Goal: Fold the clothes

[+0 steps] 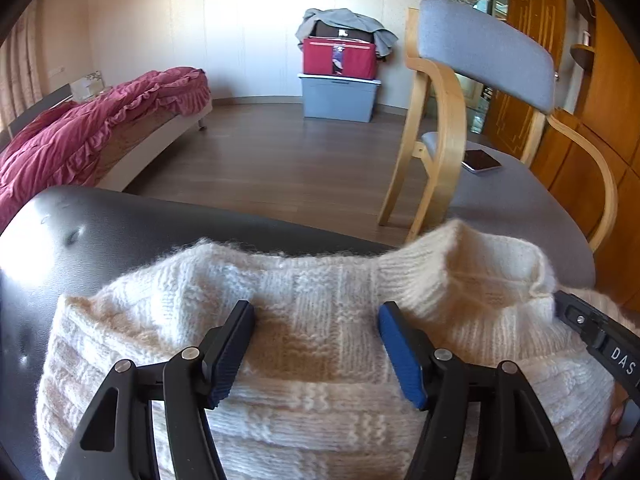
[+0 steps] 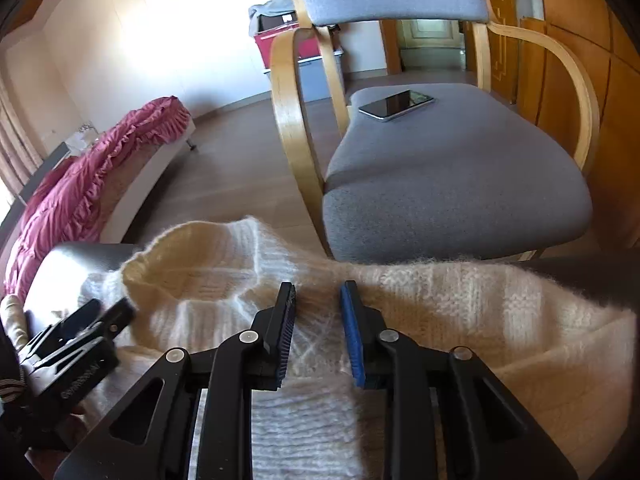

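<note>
The left gripper (image 1: 316, 336) has its jaws spread wide, resting over the knit with nothing pinched between them. The right gripper (image 2: 318, 320) has its jaws narrower, a small gap showing, with fuzzy knit between the pads; whether they pinch it I cannot tell. Both sit on a cream knitted sweater (image 1: 320, 400) bunched on a dark surface (image 1: 80, 248), its ribbed collar (image 1: 472, 264) standing up between the grippers. Beyond stands a grey chair (image 2: 440, 168) holding a phone (image 2: 396, 105). Judging by the rumpled cloth, a fold is underway; any next grip needs a firm hold on an edge.
</note>
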### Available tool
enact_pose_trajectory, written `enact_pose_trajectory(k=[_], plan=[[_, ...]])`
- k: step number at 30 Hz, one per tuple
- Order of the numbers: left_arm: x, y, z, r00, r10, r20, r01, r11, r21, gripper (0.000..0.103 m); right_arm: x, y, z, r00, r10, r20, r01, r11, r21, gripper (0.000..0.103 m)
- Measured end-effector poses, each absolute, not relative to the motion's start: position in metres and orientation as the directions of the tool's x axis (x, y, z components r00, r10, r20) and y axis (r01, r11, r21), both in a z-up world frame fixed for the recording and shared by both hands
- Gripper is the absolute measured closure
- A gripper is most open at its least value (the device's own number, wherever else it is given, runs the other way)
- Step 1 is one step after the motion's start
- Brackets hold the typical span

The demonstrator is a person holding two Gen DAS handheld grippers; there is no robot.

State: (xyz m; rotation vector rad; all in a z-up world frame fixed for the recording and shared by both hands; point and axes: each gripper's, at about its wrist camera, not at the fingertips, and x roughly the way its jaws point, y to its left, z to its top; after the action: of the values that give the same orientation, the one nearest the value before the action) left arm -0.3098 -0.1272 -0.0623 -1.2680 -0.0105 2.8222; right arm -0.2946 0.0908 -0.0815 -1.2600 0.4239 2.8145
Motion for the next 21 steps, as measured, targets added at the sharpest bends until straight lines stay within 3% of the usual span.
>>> enact_pose_trajectory(k=[9,11,14,16,21], plan=[[-0.306,-0.138,-0.057,-0.699,0.107,-0.707,-0.037,-0.993,-0.113,0.038,-0.286,0.095,-0.072,-0.728,-0.145,-0.67,-0.107,-0.941,0.32,0.076],[-0.304,-0.144,-0.053,-0.719,0.095,-0.688,-0.011,-0.992,-0.125,0.038,-0.285,0.086,-0.066,-0.737,-0.209,-0.643,-0.03,-0.94,0.34,0.076],[-0.315,-0.144,-0.065,-0.661,0.064,-0.748,0.015,-0.995,-0.097,0.038,-0.29,0.06,-0.066,-0.693,-0.287,-0.661,0.094,-0.945,0.312,0.076],[-0.314,-0.14,-0.063,-0.671,0.04,-0.74,0.018,-0.997,-0.07,0.038,-0.293,0.045,-0.066,-0.663,-0.341,-0.667,0.163,-0.935,0.316,0.076],[-0.314,-0.145,-0.066,-0.672,0.058,-0.738,0.021,-0.995,-0.097,0.037,-0.292,0.026,-0.06,-0.637,-0.406,-0.655,0.243,-0.913,0.328,0.076]])
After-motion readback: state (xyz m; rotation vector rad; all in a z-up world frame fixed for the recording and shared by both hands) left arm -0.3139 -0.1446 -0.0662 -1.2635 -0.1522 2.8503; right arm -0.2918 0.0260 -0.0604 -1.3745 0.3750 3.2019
